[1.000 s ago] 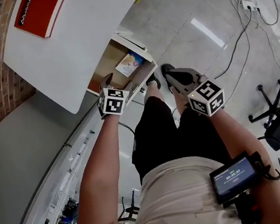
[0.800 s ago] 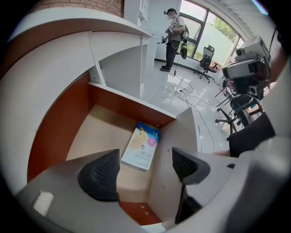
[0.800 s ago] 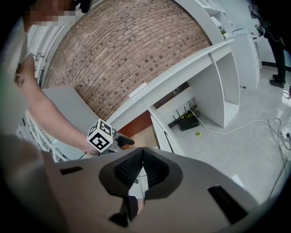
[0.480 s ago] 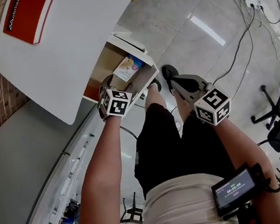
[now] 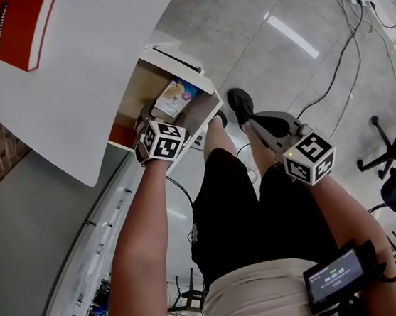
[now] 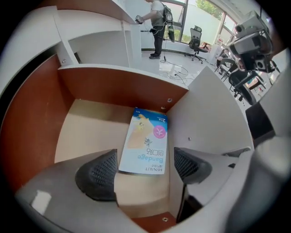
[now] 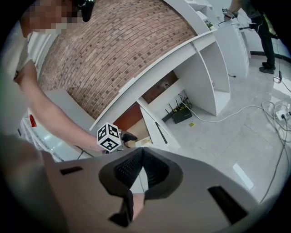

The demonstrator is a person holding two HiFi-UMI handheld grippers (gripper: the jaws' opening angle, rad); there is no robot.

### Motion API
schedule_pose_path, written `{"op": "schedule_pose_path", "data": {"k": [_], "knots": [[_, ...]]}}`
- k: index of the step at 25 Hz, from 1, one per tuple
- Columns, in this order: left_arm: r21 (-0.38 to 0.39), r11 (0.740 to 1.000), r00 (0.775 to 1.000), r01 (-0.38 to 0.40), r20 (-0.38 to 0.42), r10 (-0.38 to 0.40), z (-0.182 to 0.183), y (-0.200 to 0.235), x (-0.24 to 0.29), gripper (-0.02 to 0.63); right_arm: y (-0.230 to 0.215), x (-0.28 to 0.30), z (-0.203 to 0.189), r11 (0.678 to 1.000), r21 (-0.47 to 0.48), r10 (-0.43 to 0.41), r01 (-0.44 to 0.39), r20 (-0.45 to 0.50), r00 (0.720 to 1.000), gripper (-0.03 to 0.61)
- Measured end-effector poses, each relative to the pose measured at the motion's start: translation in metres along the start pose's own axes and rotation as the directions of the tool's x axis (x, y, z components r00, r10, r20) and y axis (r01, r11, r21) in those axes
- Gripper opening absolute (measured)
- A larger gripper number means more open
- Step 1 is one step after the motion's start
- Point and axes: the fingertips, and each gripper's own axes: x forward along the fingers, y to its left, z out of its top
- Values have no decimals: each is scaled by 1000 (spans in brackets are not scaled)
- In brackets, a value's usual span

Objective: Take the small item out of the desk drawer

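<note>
Bandage packet (image 6: 144, 141) lies flat on the pale floor of the open drawer (image 6: 91, 129), its far end toward the back corner and its long side close to the white right wall. It is the only thing I can see in there, so I take it to be the small item the task means.

Left tool (image 6: 144, 169) is held low at the drawer mouth, pointed in along the packet's length. Its jaws are opening, wide apart now, one ribbed pad on each side of the packet's near end, and neither pad touches it. That spread looks meant to clear the packet's width so the pads can come in on its two long edges. With the packet lying so flat, getting a pad under or against an edge is likely the hard part, and the right wall leaves that jaw little room.

Right tool (image 7: 140, 170) has its jaws together on nothing and hangs over the person's legs, well clear of the desk (image 5: 94, 66), probably just kept out of the way.
</note>
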Motion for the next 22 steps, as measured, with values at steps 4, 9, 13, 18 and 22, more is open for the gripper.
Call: {"op": "schedule_pose_path", "data": {"k": [4, 9, 13, 18, 22], "knots": [[35, 999, 1000, 17, 7, -17, 6, 0, 11, 379, -8, 0, -7, 1000, 13, -7, 7, 2, 1000, 5], [65, 998, 1000, 9, 7, -10, 13, -4, 22, 379, -16, -5, -14, 999, 28, -22, 22, -1, 1000, 5], [101, 995, 1000, -5, -21, 7, 14, -5, 28, 385, -20, -8, -20, 998, 48, -34, 34, -6, 999, 5], [188, 982, 999, -10, -51, 19, 20, -9, 35, 396, -24, -9, -23, 997, 64, -43, 43, -5, 999, 5], [178, 984, 997, -10, -74, 23, 25, -7, 43, 396, -29, -10, -24, 996, 77, -53, 53, -4, 999, 5]]}}
